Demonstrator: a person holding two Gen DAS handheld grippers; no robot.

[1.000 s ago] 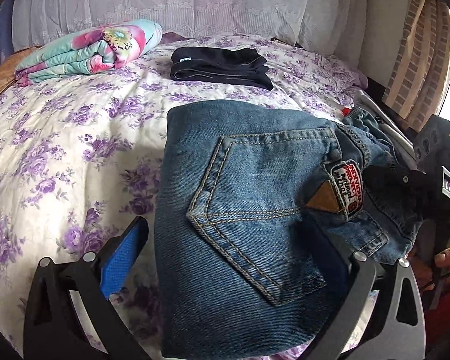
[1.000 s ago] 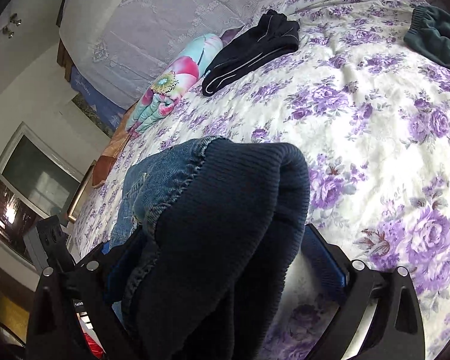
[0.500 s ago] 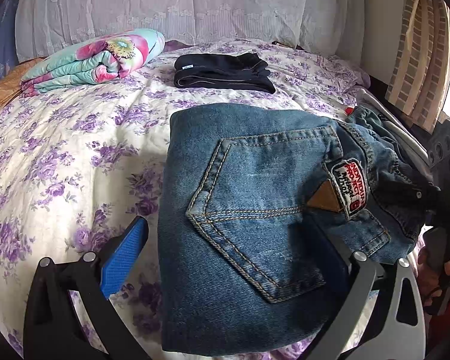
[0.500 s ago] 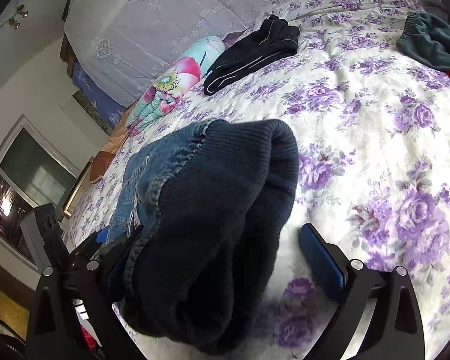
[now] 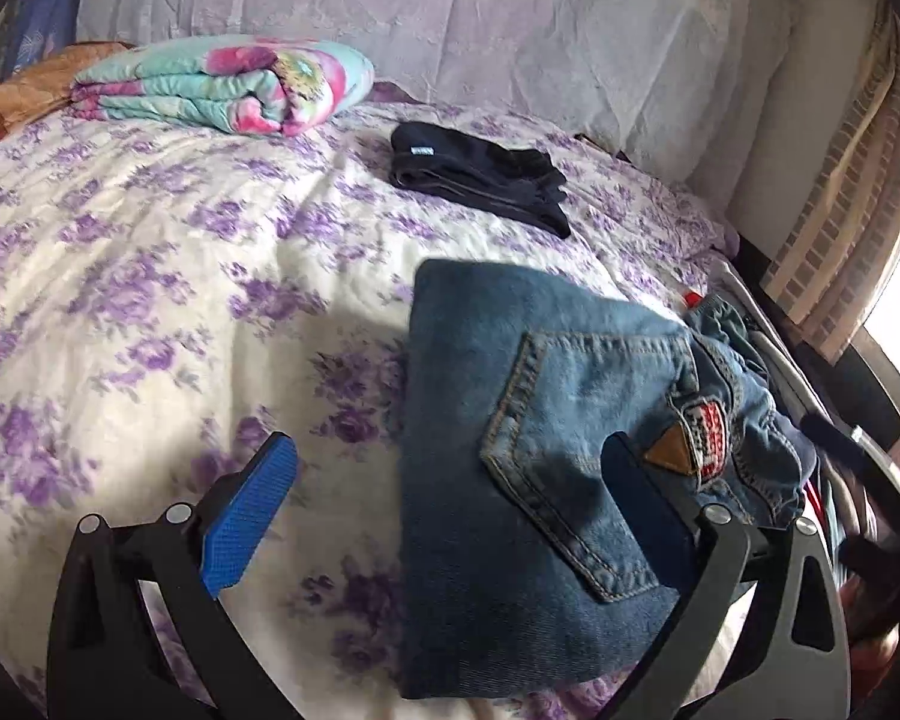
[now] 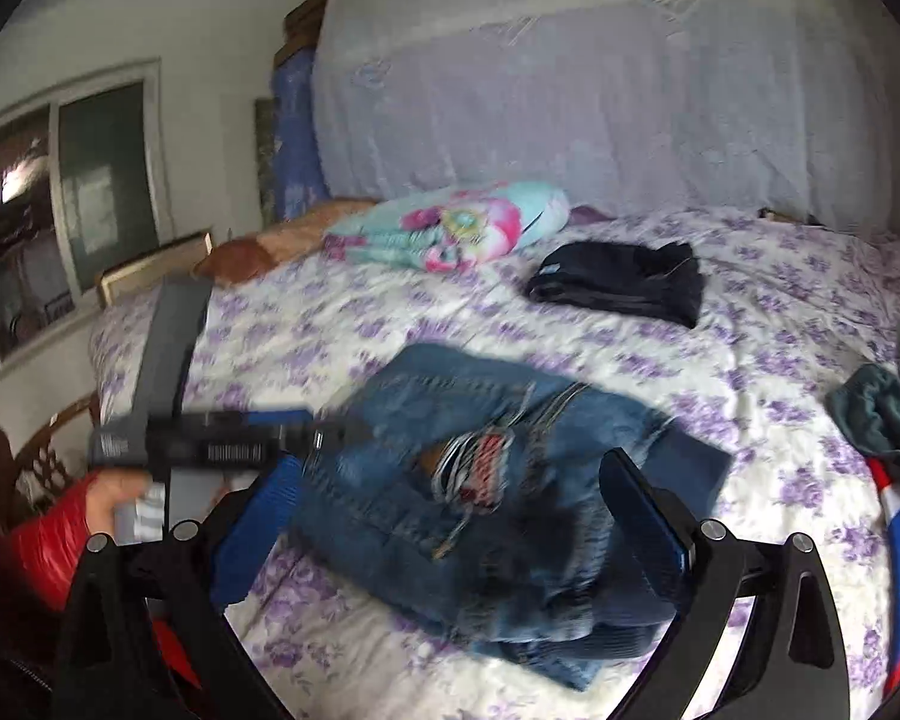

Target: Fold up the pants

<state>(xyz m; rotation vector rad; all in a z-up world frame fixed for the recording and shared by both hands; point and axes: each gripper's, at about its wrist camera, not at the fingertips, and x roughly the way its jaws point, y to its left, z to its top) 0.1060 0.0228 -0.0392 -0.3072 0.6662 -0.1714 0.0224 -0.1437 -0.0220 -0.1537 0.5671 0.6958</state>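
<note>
The blue jeans (image 5: 540, 450) lie folded on the floral bedspread (image 5: 150, 276), back pocket and patch facing up. My left gripper (image 5: 450, 444) is open and holds nothing; its right finger (image 5: 642, 492) hovers over the pocket and its left finger is over bare sheet. In the right wrist view the jeans (image 6: 450, 480) rest in a blurred bundle, dark knit lining showing at the near edge. Above them my right gripper (image 6: 450, 465) stands open and holds nothing. The left gripper's body (image 6: 210, 444) shows there at the left, held by a hand with a red sleeve.
A folded black garment (image 5: 480, 180) lies further up the bed, next to a rolled floral quilt (image 5: 222, 84). Loose clothes (image 6: 882, 420) are piled at the bed's right edge. A lace-covered headboard (image 6: 570, 108) stands behind, and a window (image 6: 60, 210) at the left.
My right gripper has let go of the dark knit waistband and drawn back and up. The jeans have dropped flat on the bed. My left gripper has slid out from under them.
</note>
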